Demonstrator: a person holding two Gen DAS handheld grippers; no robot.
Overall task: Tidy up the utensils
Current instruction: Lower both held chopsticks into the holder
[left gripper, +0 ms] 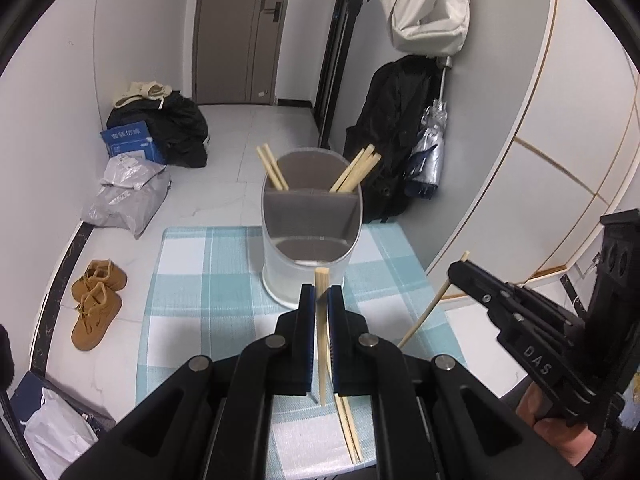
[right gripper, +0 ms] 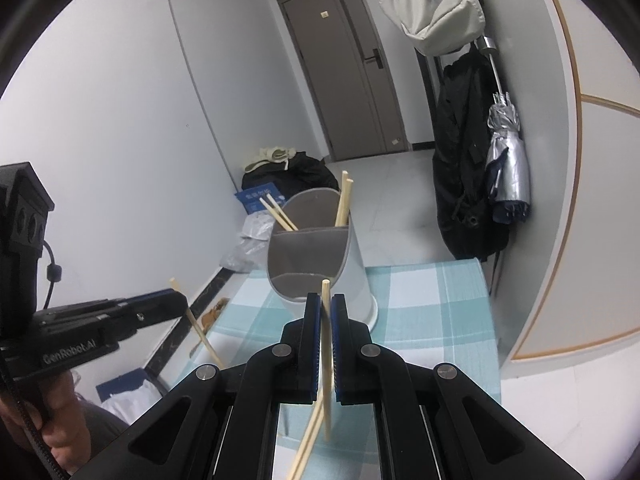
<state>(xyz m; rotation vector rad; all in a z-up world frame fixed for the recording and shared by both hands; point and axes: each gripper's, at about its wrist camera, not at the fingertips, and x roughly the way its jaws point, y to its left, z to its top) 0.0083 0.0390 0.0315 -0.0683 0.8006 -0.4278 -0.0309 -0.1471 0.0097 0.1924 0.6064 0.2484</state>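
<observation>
Checked blue-and-white cloth (left gripper: 208,280) covered the bench, with a pale tiled floor and a closed door beyond. On the cloth stood one white utensil holder (left gripper: 310,236), its grey insert divided into compartments; we counted chopsticks already leaning in the two far compartments, a pair at the far left (left gripper: 272,168) and a small bundle at the far right (left gripper: 356,170), while the near compartment showed nothing inside. Our left tool (left gripper: 322,292) was clamped narrow on a chopstick pair (left gripper: 322,340), tips up, just before the holder's near wall. Our right tool (right gripper: 327,300) was likewise pinched tight on a single chopstick (right gripper: 326,320), and loose sticks (right gripper: 308,440) lay on the cloth beneath it. We judged the step as carrying picked sticks to the holder; the next move called for lifting each tool over the rim, tipping the sticks upright, and releasing into a compartment.
</observation>
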